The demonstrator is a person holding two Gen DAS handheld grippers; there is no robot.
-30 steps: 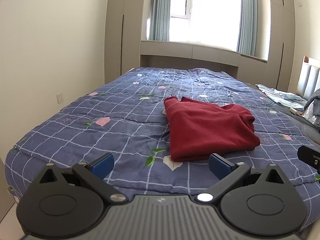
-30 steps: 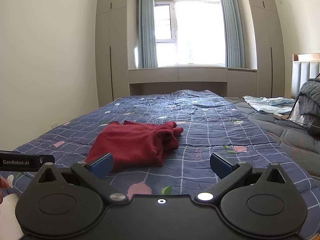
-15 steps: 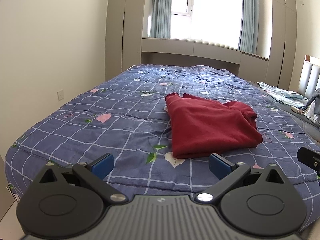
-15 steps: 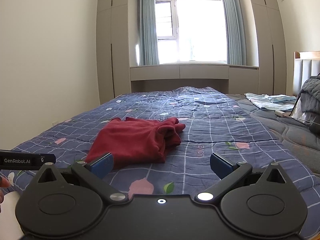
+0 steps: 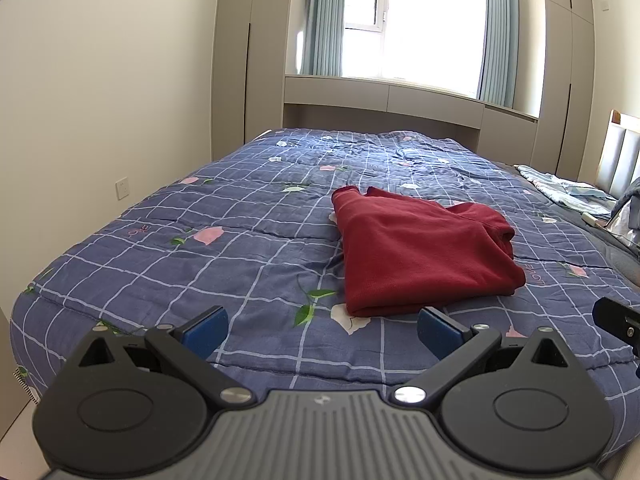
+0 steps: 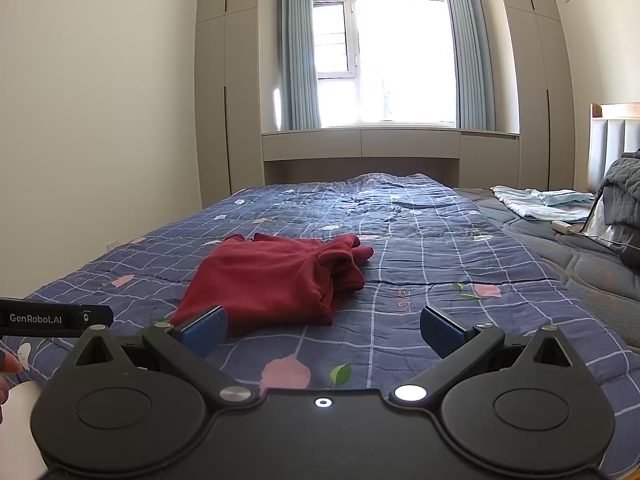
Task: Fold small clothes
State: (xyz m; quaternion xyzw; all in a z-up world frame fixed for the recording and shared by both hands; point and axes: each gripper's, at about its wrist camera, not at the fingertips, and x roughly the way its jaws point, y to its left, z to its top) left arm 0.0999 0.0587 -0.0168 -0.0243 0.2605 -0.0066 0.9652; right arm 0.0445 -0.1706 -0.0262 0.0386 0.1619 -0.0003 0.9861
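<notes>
Left gripper (image 5: 322, 330) and right gripper (image 6: 323, 330) both spread wide, blue-padded fingers (image 5: 206, 326) empty, touching nothing. Just beyond, folded soft red knit garment (image 5: 416, 256) lies on quilted blue checked floral bedspread (image 5: 240, 248).

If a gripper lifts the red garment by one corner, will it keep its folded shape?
Probably not: the red garment looks like soft, floppy fabric, so its layers would likely droop open. It seems light, and may drag across the quilt rather than slide cleanly.
</notes>
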